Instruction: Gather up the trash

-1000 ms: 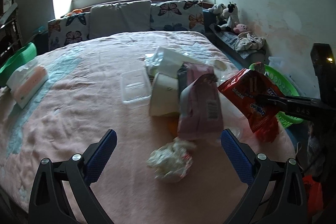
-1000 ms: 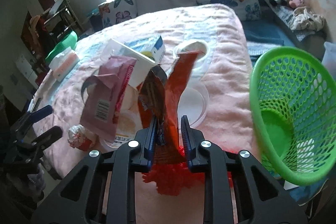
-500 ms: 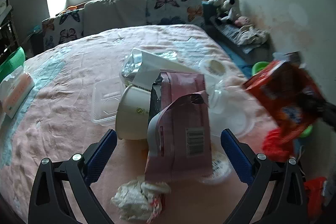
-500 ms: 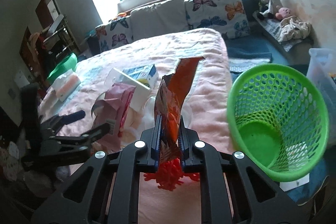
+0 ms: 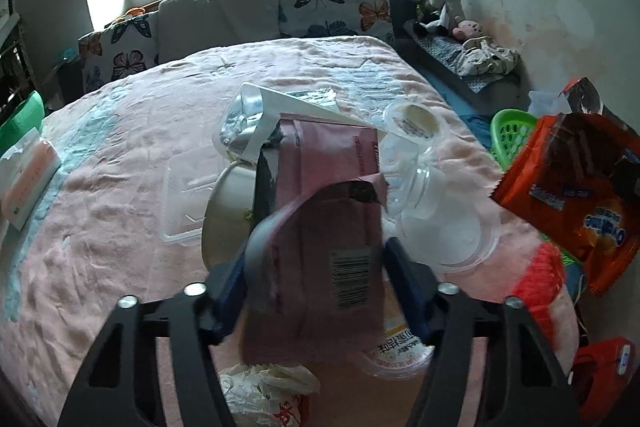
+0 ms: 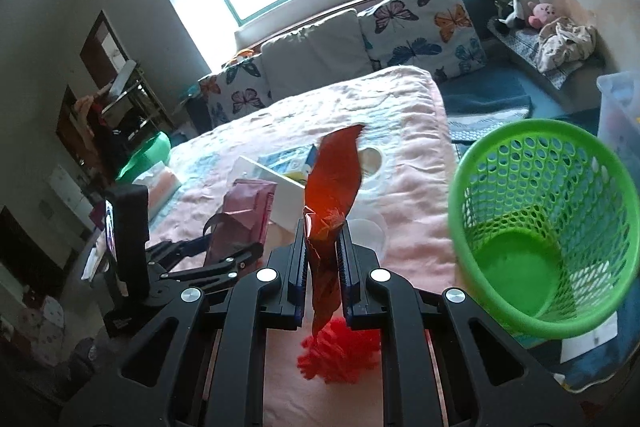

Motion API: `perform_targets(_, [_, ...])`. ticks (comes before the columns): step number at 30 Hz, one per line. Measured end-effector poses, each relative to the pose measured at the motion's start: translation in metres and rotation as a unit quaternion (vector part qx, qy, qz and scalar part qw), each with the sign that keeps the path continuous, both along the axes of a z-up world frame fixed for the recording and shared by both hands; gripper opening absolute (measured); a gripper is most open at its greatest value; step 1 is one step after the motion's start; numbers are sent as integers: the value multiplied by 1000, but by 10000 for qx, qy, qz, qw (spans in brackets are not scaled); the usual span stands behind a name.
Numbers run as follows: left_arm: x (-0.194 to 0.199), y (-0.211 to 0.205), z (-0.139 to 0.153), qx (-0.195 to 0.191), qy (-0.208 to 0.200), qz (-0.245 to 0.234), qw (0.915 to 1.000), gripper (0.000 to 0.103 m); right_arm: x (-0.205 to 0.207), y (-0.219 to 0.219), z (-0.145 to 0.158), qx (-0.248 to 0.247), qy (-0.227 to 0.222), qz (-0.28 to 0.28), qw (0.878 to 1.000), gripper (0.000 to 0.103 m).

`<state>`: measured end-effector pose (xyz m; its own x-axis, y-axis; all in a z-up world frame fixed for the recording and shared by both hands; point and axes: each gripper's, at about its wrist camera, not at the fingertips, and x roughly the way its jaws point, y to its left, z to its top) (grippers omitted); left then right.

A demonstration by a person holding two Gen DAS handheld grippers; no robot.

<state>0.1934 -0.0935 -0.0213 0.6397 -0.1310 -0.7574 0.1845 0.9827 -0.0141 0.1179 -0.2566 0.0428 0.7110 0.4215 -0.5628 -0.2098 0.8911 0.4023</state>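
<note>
Holding the orange snack wrapper (image 6: 334,187) pinched between its closed fingers, the right gripper (image 6: 322,263) hangs to the left of the green basket (image 6: 540,223), with the wrapper standing upright above the jaws and a short tail hanging below them. The wrapper is not over the basket's mouth; it is above the pink bedspread (image 6: 408,131) near the bed's edge, and the basket sits lower, beside the bed. If the fingers opened here, the wrapper would likely land on the bed or slip down between the bed and the basket. A light foil bag can also flutter sideways as it falls, so even a release at the rim could miss.

On the far side of the wrapper from the basket, the left gripper (image 5: 316,267) has its blue pads (image 5: 404,267) either side of the pink pouch (image 5: 320,227). The left pad is blurred, and whether the pads press the pouch cannot be told. The pouch leans in a pile with a cream bowl (image 5: 228,211), a white carton (image 5: 304,107) and clear plastic cups (image 5: 416,163). Lifting it could tip the bowl or roll a cup off the bed towards the basket side. A limp pouch gripped low may also fold over or slide out. Nearer the camera than the pouch lies a crumpled bag (image 5: 264,391), which the gripper body could nudge off the bed's near edge.
</note>
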Motion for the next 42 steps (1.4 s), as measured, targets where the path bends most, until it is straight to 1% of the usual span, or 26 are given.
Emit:
perform_targets(3, [-2, 3, 2, -60, -21, 5, 10000, 48, -3, 3, 7, -25, -76, -8, 10000, 14])
perform_targets(6, [-6, 10, 4, -179, -19, -4, 9998, 47, -6, 1, 12, -43, -138, -29, 9999, 14])
perform_targets(11, [-20, 19, 17, -326, -155, -46, 9993, 44, -10, -8, 18, -44, -232, -171, 9996, 14])
perform_targets(16, [-39, 15, 39, -405, -369, -266, 9981, 43, -11, -29, 20, -142, -261, -508, 9983, 14])
perform_targets(19, [-45, 7, 51, -518, -447, -461, 9966, 43, -12, -47, 17, -320, -215, -823, 9959, 14])
perform_targets(22, [-45, -8, 60, -642, -453, -700, 9944, 43, -11, -66, 11, -421, -160, -1069, 9933, 14])
perform_targets(25, [-39, -25, 63, -739, -352, -920, 9924, 43, -10, -86, 0, -656, -67, -1381, 9882, 15])
perform_targets(28, [-31, -48, 65, -748, -308, -1119, 9904, 43, -7, -104, -18, -705, 118, -1563, 9851, 15])
perform_targets(30, [-27, -59, 65, -743, -287, -1228, 9892, 43, -6, -117, -30, -729, 220, -1693, 9826, 18])
perform_targets(33, [-19, -82, 63, -745, -188, -1423, 9868, 43, -2, -135, -48, -624, 419, -1794, 9809, 19])
perform_targets(34, [-16, -91, 61, -730, -161, -1497, 9859, 43, -2, -139, -53, -583, 466, -1805, 9807, 21])
perform_targets(35, [-12, -99, 60, -704, -140, -1543, 9854, 43, 0, -143, -56, -573, 495, -1856, 9797, 31])
perform_targets(36, [-9, -106, 59, -686, -113, -1600, 9847, 43, -1, -146, -60, -562, 523, -1918, 9784, 37])
perform_targets(37, [-5, -117, 57, -668, -71, -1694, 9833, 43, -1, -148, -63, -523, 530, -1935, 9783, 46])
perform_targets(40, [4, -139, 53, -589, -1, -1861, 9808, 43, -5, -156, -64, -494, 524, -1996, 9772, 47])
perform_targets(42, [7, -151, 50, -573, 51, -1978, 9786, 43, -10, -160, -63, -473, 493, -2038, 9766, 51])
